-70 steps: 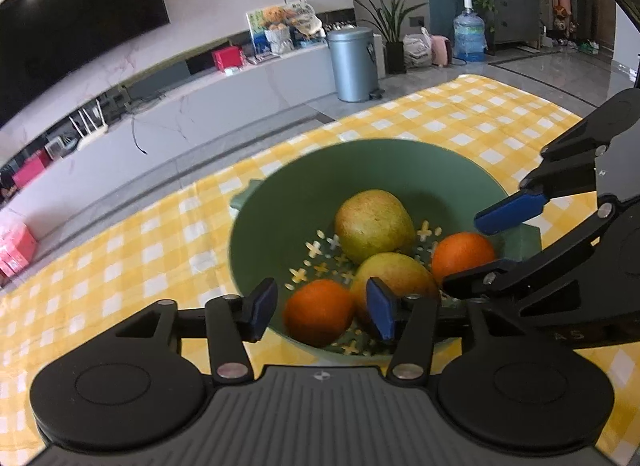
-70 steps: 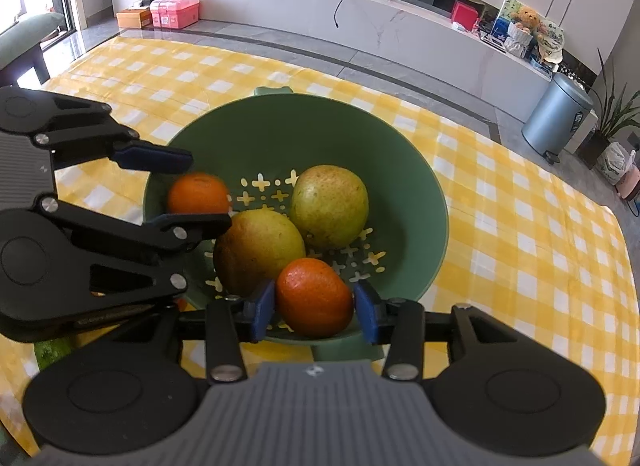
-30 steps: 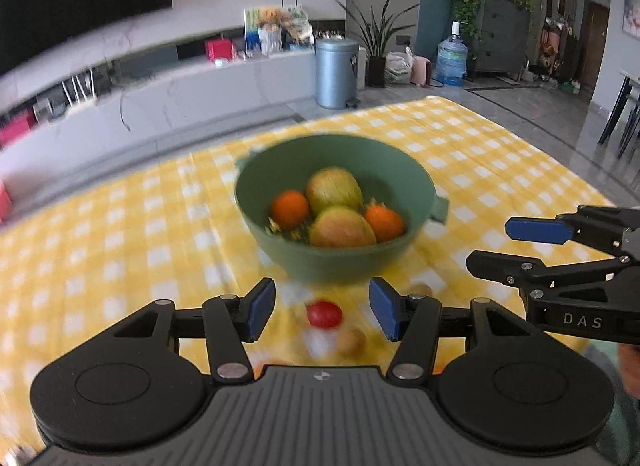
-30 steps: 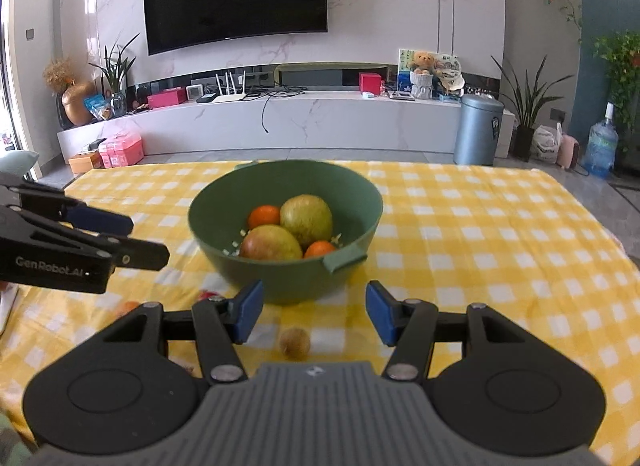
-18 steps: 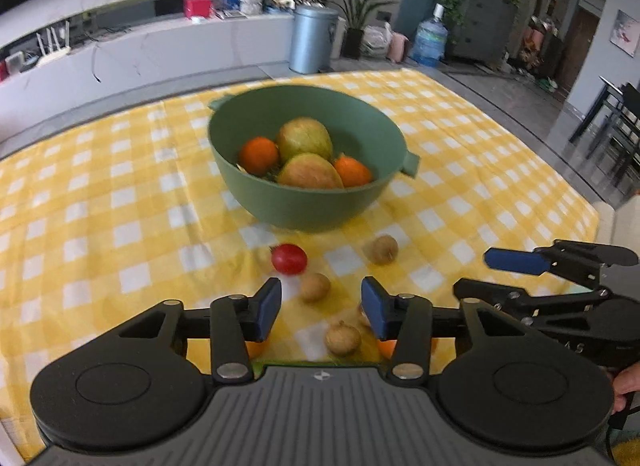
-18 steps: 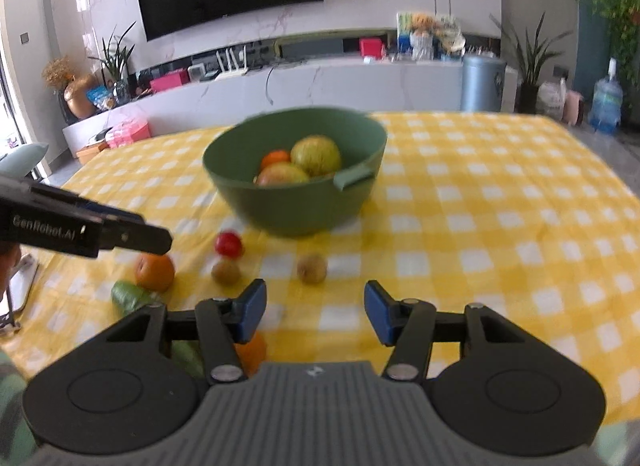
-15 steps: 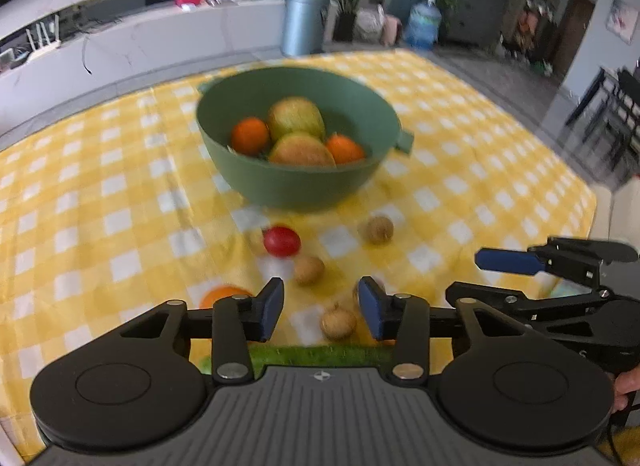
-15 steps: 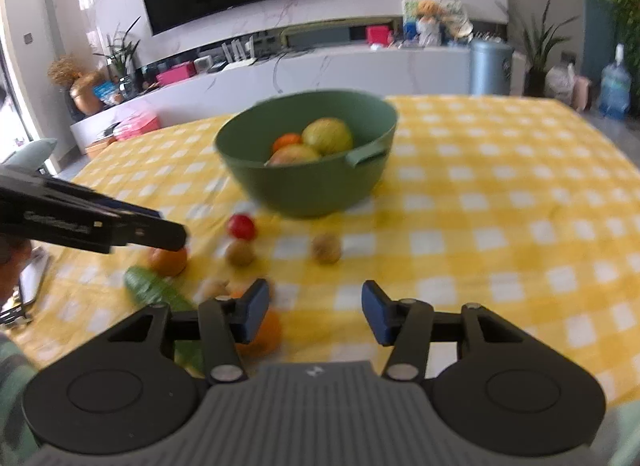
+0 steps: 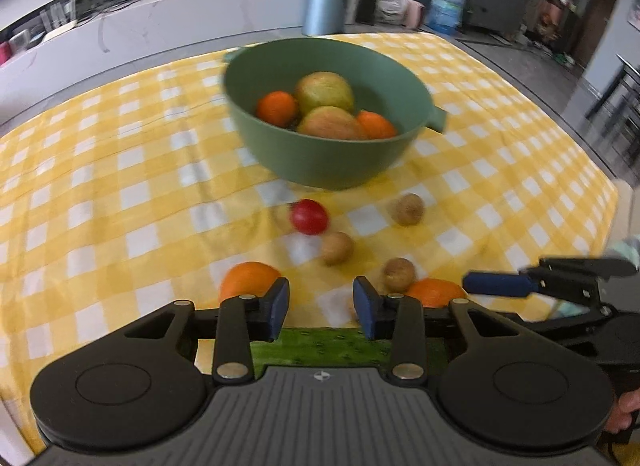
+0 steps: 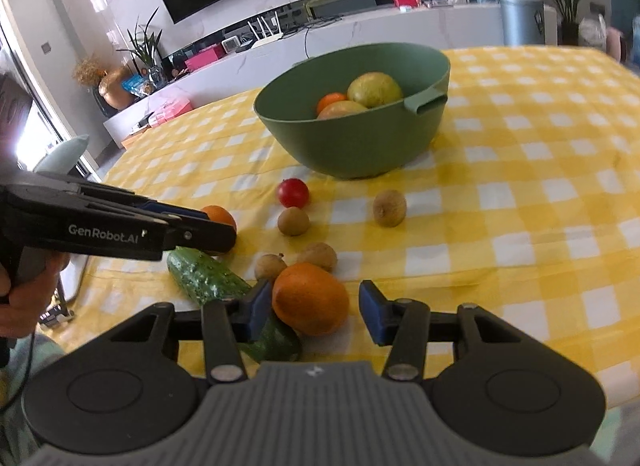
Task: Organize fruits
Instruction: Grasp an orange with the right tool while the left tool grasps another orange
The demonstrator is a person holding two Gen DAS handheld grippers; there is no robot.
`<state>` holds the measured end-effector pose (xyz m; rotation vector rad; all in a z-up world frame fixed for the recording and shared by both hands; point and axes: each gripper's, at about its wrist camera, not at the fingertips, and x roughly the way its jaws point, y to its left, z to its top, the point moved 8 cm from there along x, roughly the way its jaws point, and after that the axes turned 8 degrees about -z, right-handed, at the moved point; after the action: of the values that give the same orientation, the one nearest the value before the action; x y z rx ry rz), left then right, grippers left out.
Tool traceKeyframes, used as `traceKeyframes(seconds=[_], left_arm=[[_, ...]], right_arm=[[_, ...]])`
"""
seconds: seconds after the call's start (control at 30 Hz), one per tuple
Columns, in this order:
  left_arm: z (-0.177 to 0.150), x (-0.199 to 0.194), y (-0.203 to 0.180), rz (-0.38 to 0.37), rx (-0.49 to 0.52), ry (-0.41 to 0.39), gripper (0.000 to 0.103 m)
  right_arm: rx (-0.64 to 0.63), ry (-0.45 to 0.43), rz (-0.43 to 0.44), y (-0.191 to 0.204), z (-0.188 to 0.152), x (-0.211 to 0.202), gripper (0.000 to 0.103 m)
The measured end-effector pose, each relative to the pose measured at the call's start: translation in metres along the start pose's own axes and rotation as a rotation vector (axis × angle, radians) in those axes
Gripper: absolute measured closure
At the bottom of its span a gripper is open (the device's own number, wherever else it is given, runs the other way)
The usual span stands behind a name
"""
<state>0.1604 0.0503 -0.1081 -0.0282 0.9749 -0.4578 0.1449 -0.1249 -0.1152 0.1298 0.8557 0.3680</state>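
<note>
Down in the left wrist view, the left claw (image 9: 320,308) has its jaws closing with nothing pressed between them; a cucumber (image 9: 320,346) lies just under the pads. An orange (image 9: 250,278) sits at ten o'clock of the claw, a second orange (image 9: 434,292) at two o'clock. At twelve o'clock on the yellow checked worktop (image 9: 120,185) stands the green bowl (image 9: 320,161) holding oranges and larger yellow-green fruit, with a red fruit (image 9: 309,217) and small brown fruits (image 9: 407,208) between bowl and claw.

Next, in the right wrist view, the right claw (image 10: 312,314) has its jaws apart either side of the nearest orange (image 10: 310,298); whether the left pad touches it I cannot tell. The left claw (image 10: 200,227) reaches in at nine o'clock above the cucumber (image 10: 206,276).
</note>
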Motion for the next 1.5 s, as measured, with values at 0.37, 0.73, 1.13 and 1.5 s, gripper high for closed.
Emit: traceKeyframes(seconds=[0.37,0.73,1.13,1.5], left_arm=[[0.001,0.001,0.024,0.067,-0.057,0.003,0.060],[-0.002,0.005,0.030,0.125,-0.042,0.018,0.052],[-0.003,0.020,0.029,0.119,-0.017,0.039,0.046],[-0.003,0.029,0.017,0.144,0.049,0.046,0.053]], right_arm=[[0.119,0.066,0.081,-0.010,-0.006,0.018,0.058],[0.108,0.012,0.058,-0.015,-0.004,0.009,0.060],[0.109,-0.063,-0.119,-0.036,0.004,0.001,0.060],[0.123,-0.033,-0.120,-0.036,0.001,0.009,0.060]])
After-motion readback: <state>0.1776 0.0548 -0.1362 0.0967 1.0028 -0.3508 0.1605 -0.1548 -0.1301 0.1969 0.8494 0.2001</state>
